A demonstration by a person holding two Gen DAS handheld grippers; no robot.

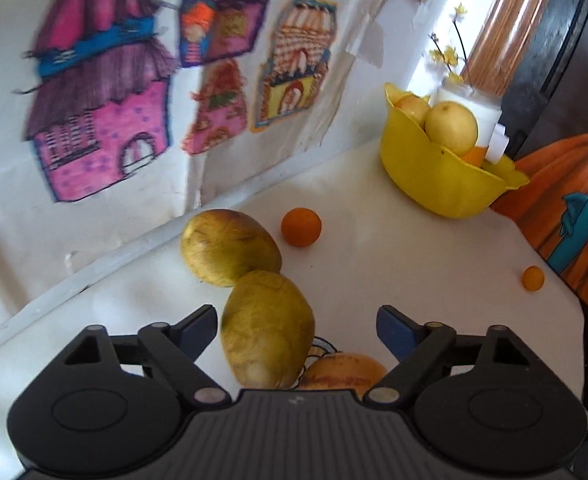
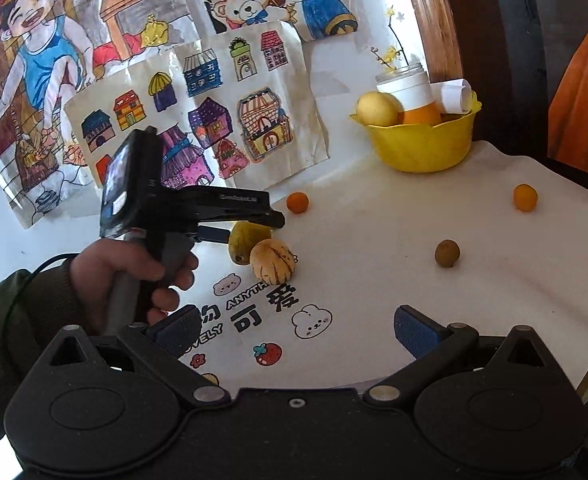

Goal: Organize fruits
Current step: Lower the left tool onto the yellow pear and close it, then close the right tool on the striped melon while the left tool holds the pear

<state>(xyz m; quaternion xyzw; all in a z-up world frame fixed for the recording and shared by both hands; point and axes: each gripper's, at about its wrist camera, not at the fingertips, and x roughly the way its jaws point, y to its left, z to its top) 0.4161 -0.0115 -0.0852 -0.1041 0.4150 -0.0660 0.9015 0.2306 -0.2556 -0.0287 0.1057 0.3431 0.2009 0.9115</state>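
Note:
My left gripper (image 1: 297, 326) is open over the white table, its jaws on either side of a yellow-green mango (image 1: 267, 328) without touching it. A second mango (image 1: 230, 246) lies just behind it, and a striped yellow melon (image 1: 344, 372) just in front. A small orange (image 1: 301, 227) lies farther back and another (image 1: 533, 278) to the right. The yellow bowl (image 1: 446, 188) at the back holds pears and an orange. My right gripper (image 2: 296, 330) is open and empty above the tablecloth. The right wrist view shows the left gripper (image 2: 250, 226) over the mango (image 2: 246, 242), the melon (image 2: 273, 261) and a kiwi (image 2: 447, 253).
A white jar with yellow flowers (image 2: 408, 86) stands behind the bowl (image 2: 420, 148). Children's drawings cover the wall behind the table (image 2: 374, 280). A dark chair back and an orange cloth are at the right edge. Two small oranges (image 2: 297, 202) (image 2: 525, 197) lie on the table.

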